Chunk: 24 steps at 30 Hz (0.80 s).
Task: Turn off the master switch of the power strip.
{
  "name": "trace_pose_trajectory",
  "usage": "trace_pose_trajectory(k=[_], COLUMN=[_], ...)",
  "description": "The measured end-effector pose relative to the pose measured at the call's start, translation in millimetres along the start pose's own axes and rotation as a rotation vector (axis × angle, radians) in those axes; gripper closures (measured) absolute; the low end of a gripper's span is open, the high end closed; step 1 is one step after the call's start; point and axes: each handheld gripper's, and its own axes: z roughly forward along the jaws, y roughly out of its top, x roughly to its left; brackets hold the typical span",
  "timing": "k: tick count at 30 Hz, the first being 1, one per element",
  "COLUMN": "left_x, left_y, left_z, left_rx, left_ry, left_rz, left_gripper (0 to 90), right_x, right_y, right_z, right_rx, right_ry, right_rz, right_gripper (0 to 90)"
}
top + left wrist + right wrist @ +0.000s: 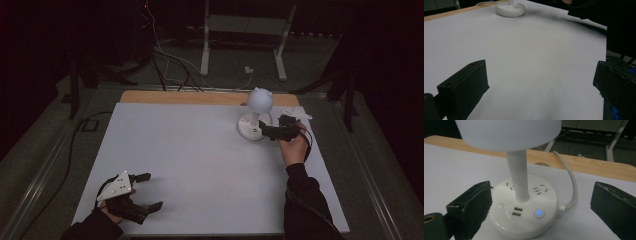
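My right gripper (266, 131) sits at the far right of the table (190, 160), jaws spread wide and holding nothing, right up against the lamp (256, 116). In the right gripper view the lamp's round base (524, 216) lies between my jaws, the left one just beside its rim, the right one well off. A blue-lit button (538, 213) glows on the near side of the base, next to two USB ports (517, 211), with the stem (518, 177) rising behind them.

I judge I am going for that button. The risk: a broad jaw tip could land on the ports or the plain button (500, 205) instead. Pushing sideways rather than down could slide the light base or tip the top-heavy shade (260, 99), and the cord (571, 187) at the right could snag my far jaw.

My left gripper (142, 192) rests near left, jaws wide, empty.
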Motion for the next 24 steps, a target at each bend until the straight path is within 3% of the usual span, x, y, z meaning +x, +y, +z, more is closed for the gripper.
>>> trace_pose_trajectory(k=[7,15,21,24], left_x=[-0.1,-0.1,-0.1,0.1], left_y=[0.0,-0.1,-0.1,-0.1], left_z=[0.1,0.2,0.1,0.2], left_rx=[0.0,0.002,0.001,0.001], left_ry=[0.0,0.001,0.0,0.0], left_rz=[0.0,0.002,0.002,0.002], left_gripper=[0.3,0.3,0.3,0.3], right_x=[-1.0,0.9,3.6,4.4], right_y=[-6.9,-9.6,-8.9,-8.3], right_z=[5.3,8.8,12.6,12.7], right_rx=[-0.008,-0.015,-0.018,-0.001], right_ry=[-0.007,-0.044,-0.077,-0.088], right_rz=[0.023,0.001,0.018,0.055], right_gripper=[10.1,16.8,22.5,35.5])
